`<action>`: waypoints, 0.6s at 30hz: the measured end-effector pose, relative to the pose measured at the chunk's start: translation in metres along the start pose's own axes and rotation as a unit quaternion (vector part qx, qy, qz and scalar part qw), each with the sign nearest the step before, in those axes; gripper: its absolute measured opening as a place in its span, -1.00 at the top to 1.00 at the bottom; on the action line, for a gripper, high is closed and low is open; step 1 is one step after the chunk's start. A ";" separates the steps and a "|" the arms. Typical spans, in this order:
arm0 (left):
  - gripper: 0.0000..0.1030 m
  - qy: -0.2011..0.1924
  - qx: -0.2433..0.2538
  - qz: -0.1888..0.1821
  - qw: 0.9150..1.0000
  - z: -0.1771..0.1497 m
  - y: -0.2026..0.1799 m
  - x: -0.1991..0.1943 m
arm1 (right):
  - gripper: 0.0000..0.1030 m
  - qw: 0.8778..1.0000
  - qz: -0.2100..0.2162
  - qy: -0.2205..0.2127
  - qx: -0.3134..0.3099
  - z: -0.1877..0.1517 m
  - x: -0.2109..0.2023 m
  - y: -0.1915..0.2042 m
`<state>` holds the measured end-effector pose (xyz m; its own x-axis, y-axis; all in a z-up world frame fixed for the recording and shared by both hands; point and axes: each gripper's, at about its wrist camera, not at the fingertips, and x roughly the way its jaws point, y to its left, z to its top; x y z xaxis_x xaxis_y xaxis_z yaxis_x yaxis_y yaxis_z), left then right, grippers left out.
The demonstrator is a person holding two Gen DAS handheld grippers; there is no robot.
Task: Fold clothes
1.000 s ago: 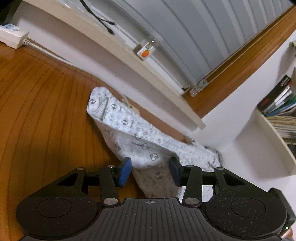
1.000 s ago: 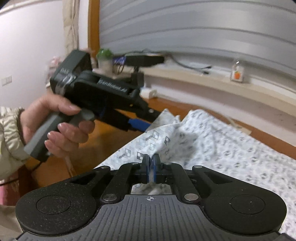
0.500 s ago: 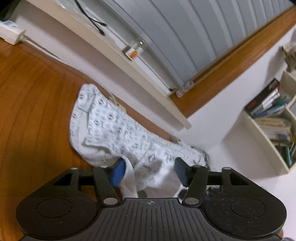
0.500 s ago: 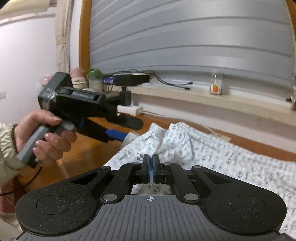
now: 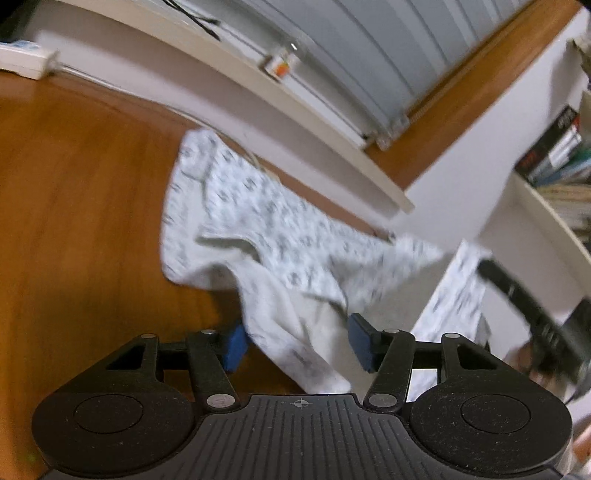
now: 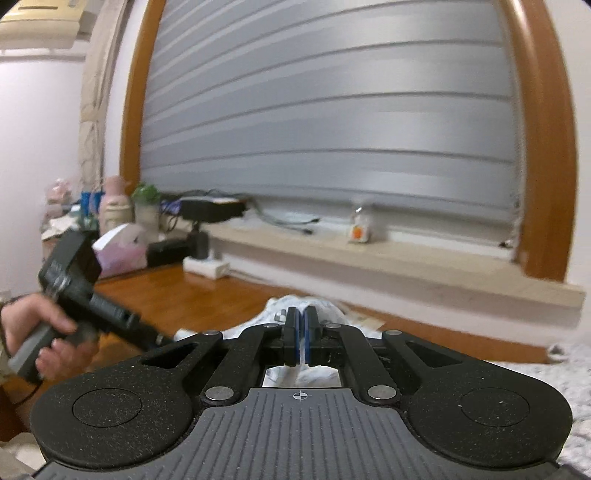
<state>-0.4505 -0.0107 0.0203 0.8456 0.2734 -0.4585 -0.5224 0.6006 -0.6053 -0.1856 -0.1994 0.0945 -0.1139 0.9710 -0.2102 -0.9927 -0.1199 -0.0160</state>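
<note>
- Left wrist view: the whole frame is smeared by motion blur, so the print on the one garment [image 5: 280, 236] cannot be read.
- The garment is seen lying on the wooden table [image 5: 74, 221], one end near the wall and the other lifted off toward the right.
- A fold of the cloth is draped between the two blue pads [image 5: 360, 345] of the left gripper [image 5: 295, 345], whose jaws are spread wide with nothing pinched; the left pad is partly covered by the cloth.
- At the right edge the right gripper [image 5: 532, 306] is cut off and blurred; a strip of the garment is seen hanging at it.
- One small bottle [image 5: 280, 66] and one cable [image 5: 199, 18] are made out on the sill [image 5: 332, 122]; books [image 5: 557, 151] on a shelf are cropped by the frame.
- Right wrist view: the right gripper [image 6: 300, 341] is seen with its pads pressed together on a thin edge of the garment [image 6: 295, 306], most of which is hidden behind the gripper body.
- At left, the left gripper [image 6: 110, 310] is held by one hand [image 6: 40, 332], its fingertips hidden behind the near gripper.
- The clutter on the far table is too blurred to be counted.
</note>
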 end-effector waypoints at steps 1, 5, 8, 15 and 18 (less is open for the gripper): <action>-0.04 0.005 0.004 -0.003 1.000 -0.002 -0.002 0.003 | 0.94 1.000 -0.003 -0.002 0.001 0.002 -0.002 -0.003; 0.93 0.016 0.024 -0.010 1.000 -0.007 -0.010 0.010 | 0.94 1.000 -0.014 -0.012 -0.002 0.004 -0.009 -0.012; 0.94 -0.015 0.029 -0.016 0.999 0.000 -0.016 -0.010 | 0.94 1.000 -0.018 -0.023 -0.007 0.008 -0.019 -0.015; 0.92 -0.103 0.058 0.055 0.992 0.044 -0.021 -0.088 | 0.94 0.998 -0.007 -0.059 -0.018 0.028 -0.021 -0.016; 0.77 -0.057 0.065 0.126 0.988 0.040 -0.002 -0.072 | 0.94 0.998 0.004 -0.056 -0.026 0.033 -0.002 -0.011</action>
<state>-0.5056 -0.0011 0.0805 0.7015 0.5051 -0.5028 -0.7054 0.5926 -0.3889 -0.1759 -0.1935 0.1276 -0.1290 0.9865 -0.1005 -0.9885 -0.1360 -0.0662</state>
